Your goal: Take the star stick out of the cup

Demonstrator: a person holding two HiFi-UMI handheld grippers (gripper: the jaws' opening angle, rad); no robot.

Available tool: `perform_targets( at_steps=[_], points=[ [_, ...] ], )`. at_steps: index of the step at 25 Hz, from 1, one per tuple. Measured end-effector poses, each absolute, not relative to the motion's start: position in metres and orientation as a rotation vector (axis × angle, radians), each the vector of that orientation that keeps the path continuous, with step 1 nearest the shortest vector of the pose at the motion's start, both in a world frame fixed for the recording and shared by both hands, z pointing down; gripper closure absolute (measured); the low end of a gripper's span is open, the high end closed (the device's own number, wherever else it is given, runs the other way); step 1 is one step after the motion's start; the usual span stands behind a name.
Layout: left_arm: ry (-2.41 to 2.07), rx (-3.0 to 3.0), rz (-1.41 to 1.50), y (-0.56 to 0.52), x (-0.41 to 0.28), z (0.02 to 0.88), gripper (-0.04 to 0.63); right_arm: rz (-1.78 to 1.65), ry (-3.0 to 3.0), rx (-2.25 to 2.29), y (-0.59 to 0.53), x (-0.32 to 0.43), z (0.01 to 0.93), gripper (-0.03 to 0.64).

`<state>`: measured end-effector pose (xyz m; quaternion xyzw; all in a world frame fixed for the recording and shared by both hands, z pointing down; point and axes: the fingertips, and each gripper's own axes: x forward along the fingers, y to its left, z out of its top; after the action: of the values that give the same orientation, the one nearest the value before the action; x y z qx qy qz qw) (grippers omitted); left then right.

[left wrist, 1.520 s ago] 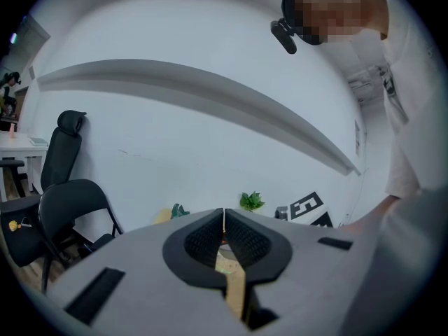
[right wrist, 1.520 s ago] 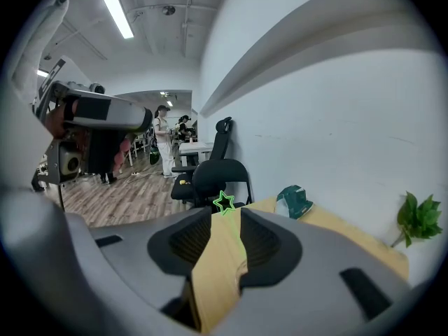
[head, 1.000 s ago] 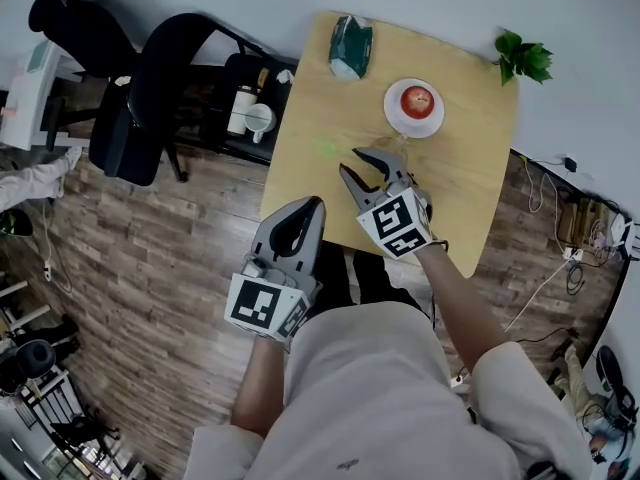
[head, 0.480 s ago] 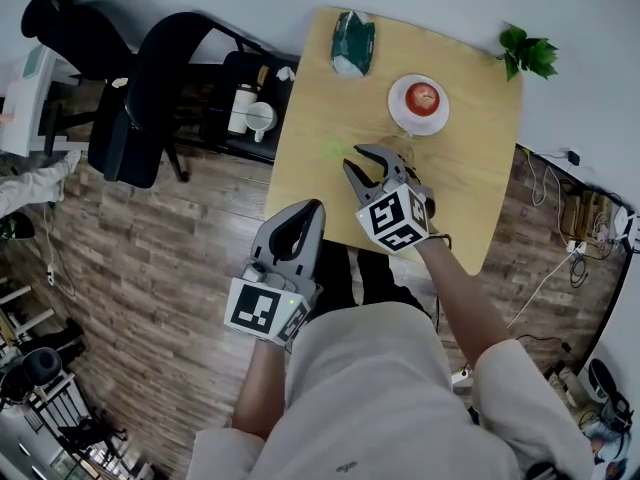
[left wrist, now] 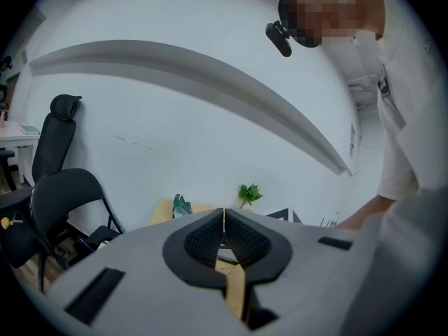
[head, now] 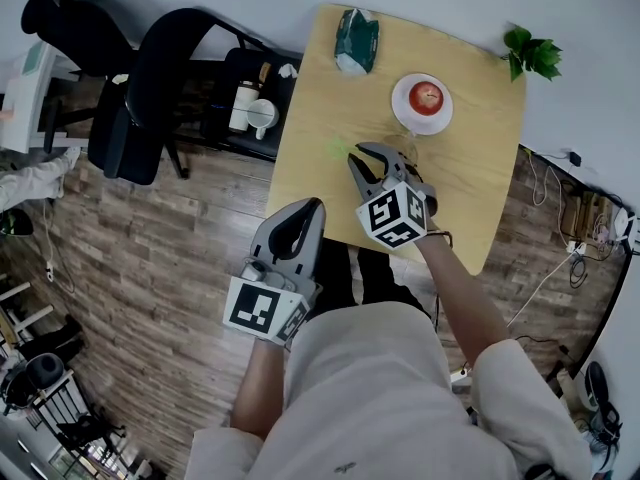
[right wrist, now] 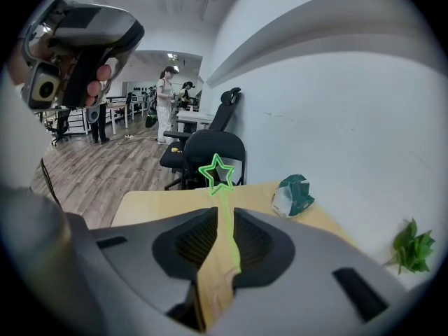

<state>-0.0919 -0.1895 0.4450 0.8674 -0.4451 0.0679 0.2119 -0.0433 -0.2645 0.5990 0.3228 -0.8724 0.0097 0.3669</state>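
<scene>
Right gripper (head: 364, 158) jaws narrower than earlier, closing around green star stick (right wrist: 223, 212), not yet pinching; left gripper (head: 316, 206) closed, empty.

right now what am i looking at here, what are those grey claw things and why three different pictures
A person wears a head camera and holds a grey two-jaw gripper in each hand. One picture looks down from the head; the other two look along each gripper's jaws. On the light wooden table are a crumpled green-and-white bag, a red apple on a white plate, and a leafy green sprig by the far corner. The left gripper is shut and empty, off the table. The right gripper has just been closing its jaws around the thin green star-topped stick; it stands between them, not yet pinched.
</scene>
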Motion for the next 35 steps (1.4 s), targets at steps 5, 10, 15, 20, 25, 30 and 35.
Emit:
perform_targets(
  at_steps=[5,10,15,20,25,30,35],
  points=[
    [-1.237,2.403,0.187,-0.189,-0.092,0.447,0.584,0.007,-2.227,0.829,-0.266,-0.043,0.603,0.566],
    [-1.238,2.399,0.186,-0.189,-0.093,0.447,0.584,0.009,-2.226,0.834,-0.268,-0.043,0.603,0.578],
    [-1.242,2.396,0.186,-0.191,-0.093,0.446,0.584,-0.007,-2.222,0.830,-0.270,-0.043,0.602,0.587],
    [-1.246,2.399,0.181,-0.191,-0.091,0.445,0.584,-0.027,-2.224,0.836,-0.271,-0.041,0.599,0.597],
    [-1.246,2.403,0.180,-0.191,-0.087,0.444,0.584,-0.039,-2.229,0.851,-0.273,-0.038,0.595,0.601],
    [-1.250,2.406,0.180,-0.190,-0.083,0.443,0.584,-0.040,-2.240,0.867,-0.275,-0.033,0.590,0.603],
    [-1.249,2.411,0.179,-0.189,-0.078,0.441,0.584,-0.034,-2.266,0.917,-0.278,-0.026,0.578,0.603]
  ],
)
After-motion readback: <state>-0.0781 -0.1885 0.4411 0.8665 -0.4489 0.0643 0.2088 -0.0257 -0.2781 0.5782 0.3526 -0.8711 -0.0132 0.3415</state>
